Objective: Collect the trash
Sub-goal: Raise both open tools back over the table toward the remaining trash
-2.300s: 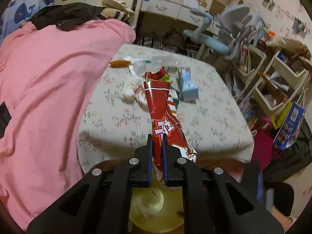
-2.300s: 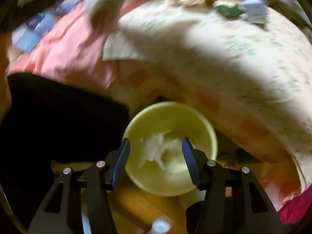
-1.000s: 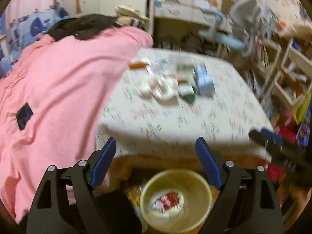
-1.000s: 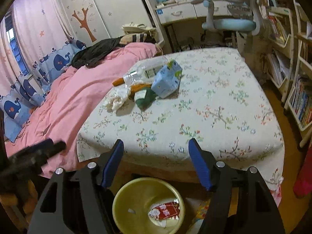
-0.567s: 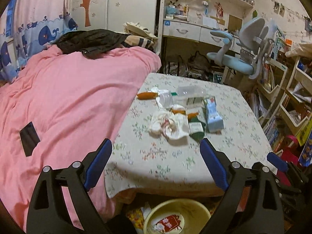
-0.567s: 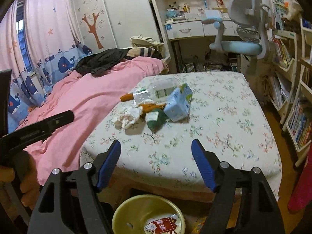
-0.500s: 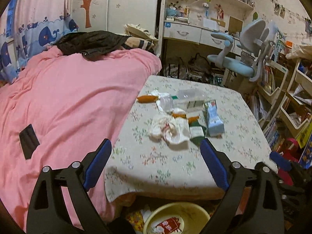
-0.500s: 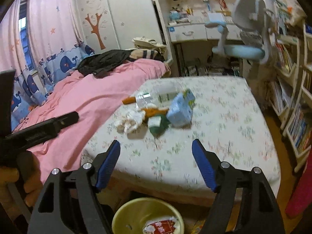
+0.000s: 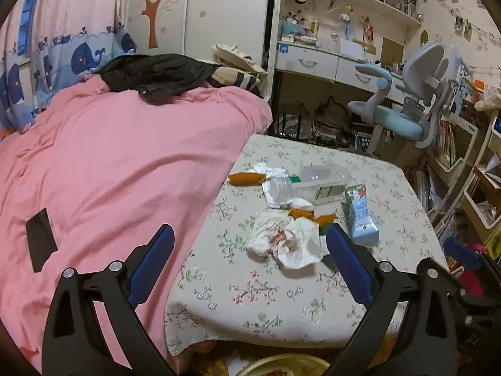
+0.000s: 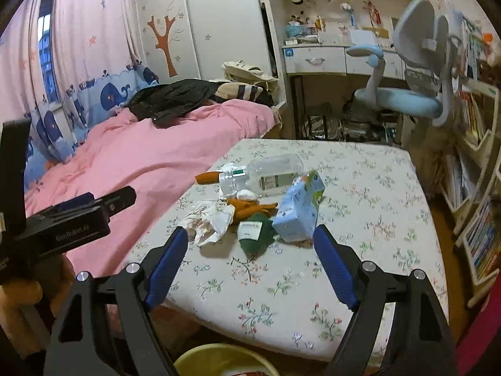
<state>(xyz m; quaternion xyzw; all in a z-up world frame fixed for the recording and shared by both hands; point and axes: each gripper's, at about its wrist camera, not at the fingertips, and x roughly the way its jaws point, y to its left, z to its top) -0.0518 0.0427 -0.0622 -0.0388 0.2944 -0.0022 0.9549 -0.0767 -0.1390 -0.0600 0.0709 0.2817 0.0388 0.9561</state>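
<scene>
Trash lies in a heap on the floral table (image 9: 266,294) (image 10: 360,206): crumpled white tissue (image 9: 288,241) (image 10: 209,222), a clear plastic bottle (image 9: 310,185) (image 10: 266,175), a light blue carton (image 9: 360,219) (image 10: 297,213), a green packet (image 10: 253,232) and orange wrappers (image 9: 247,178) (image 10: 250,206). The yellow bin (image 9: 281,366) (image 10: 225,360) sits on the floor below the table's near edge. My left gripper (image 9: 247,266) is open and empty above the near edge, facing the tissue. My right gripper (image 10: 250,266) is open and empty, facing the heap.
A bed with a pink duvet (image 9: 109,172) (image 10: 150,156) borders the table's left side. A blue desk chair (image 9: 404,116) (image 10: 407,94) and a desk stand behind the table. Bookshelves (image 9: 469,172) (image 10: 476,156) line the right.
My left gripper opened and dropped the red snack bag into the yellow bin. Both grippers then rose from the bin and now face the trash on the table.
</scene>
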